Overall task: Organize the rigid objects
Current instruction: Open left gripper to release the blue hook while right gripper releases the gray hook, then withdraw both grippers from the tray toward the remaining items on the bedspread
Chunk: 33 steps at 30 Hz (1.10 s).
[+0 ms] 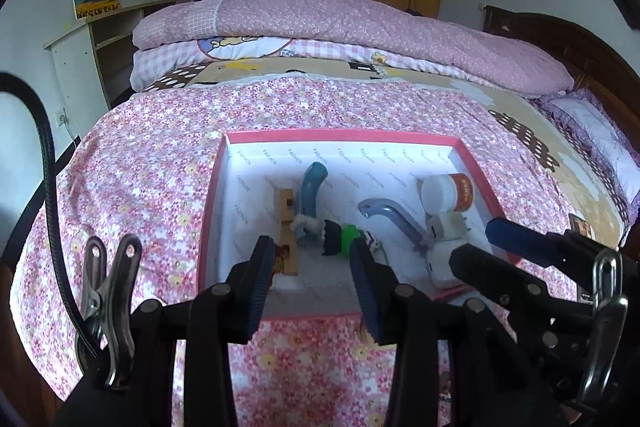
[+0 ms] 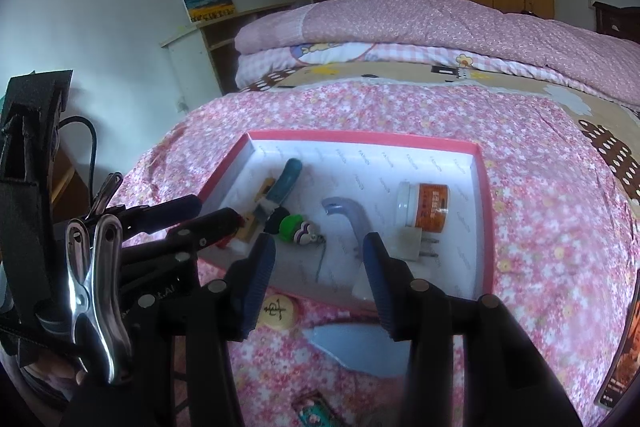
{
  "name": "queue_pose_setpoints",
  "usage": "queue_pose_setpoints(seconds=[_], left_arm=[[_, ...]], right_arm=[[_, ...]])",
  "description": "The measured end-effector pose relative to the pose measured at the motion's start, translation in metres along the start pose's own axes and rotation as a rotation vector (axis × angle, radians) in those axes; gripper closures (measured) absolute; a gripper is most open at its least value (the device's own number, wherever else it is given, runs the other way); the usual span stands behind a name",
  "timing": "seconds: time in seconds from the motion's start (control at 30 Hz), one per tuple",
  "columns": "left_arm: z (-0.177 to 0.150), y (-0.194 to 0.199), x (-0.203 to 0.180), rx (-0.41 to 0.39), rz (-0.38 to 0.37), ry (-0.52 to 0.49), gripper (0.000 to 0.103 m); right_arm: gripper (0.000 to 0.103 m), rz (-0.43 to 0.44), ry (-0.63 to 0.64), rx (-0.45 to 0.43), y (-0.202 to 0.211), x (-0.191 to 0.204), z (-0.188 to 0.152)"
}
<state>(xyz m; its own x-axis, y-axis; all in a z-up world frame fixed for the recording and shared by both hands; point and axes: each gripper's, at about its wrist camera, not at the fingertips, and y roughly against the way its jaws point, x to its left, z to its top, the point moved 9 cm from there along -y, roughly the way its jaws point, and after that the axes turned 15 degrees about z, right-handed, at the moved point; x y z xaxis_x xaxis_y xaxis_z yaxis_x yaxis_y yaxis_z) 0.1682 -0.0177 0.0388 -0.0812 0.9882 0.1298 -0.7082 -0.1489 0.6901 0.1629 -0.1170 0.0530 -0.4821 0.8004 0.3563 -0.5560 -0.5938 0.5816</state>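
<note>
I judge the sorting to be well along: most of the rigid bits already lie in the pink-rimmed box [image 2: 486, 227] on the bed [image 1: 160, 155], ahead of both my jaws. Inside it, ahead of my right gripper [image 2: 320, 267], I see the orange-labelled jar [image 2: 424, 207], a white plug [image 2: 412, 243], a grey curved handle [image 2: 348, 215], a green charm [image 2: 294, 227] and a teal-handled tool [image 2: 286, 183]. Still outside the box, right under my right jaws on the bedspread, sits a round wooden chess piece [image 2: 278, 311], with a pale blue flat piece [image 2: 360, 347] beside it.

Next, I think, the right jaws must dip down and back onto the chess piece, straddling it squarely before closing.

Both pairs of jaws stand wide apart and hold nothing. My left gripper [image 1: 316, 267] hangs over the box's near edge, touching nothing.
</note>
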Motion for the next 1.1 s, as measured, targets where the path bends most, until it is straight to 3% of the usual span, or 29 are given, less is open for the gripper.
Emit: queue_pose_setpoints(seconds=[0.43,1.1], left_arm=[[-0.018,0.030,-0.004,-0.012,-0.019,-0.011,0.062],[-0.065,0.042,-0.009,0.061,-0.051,-0.025,0.062]], right_arm=[[0.056,0.021,-0.037,0.021,0.018,0.006,-0.030],[0.056,-0.006,-0.069,0.074,0.053,-0.003,-0.088]])
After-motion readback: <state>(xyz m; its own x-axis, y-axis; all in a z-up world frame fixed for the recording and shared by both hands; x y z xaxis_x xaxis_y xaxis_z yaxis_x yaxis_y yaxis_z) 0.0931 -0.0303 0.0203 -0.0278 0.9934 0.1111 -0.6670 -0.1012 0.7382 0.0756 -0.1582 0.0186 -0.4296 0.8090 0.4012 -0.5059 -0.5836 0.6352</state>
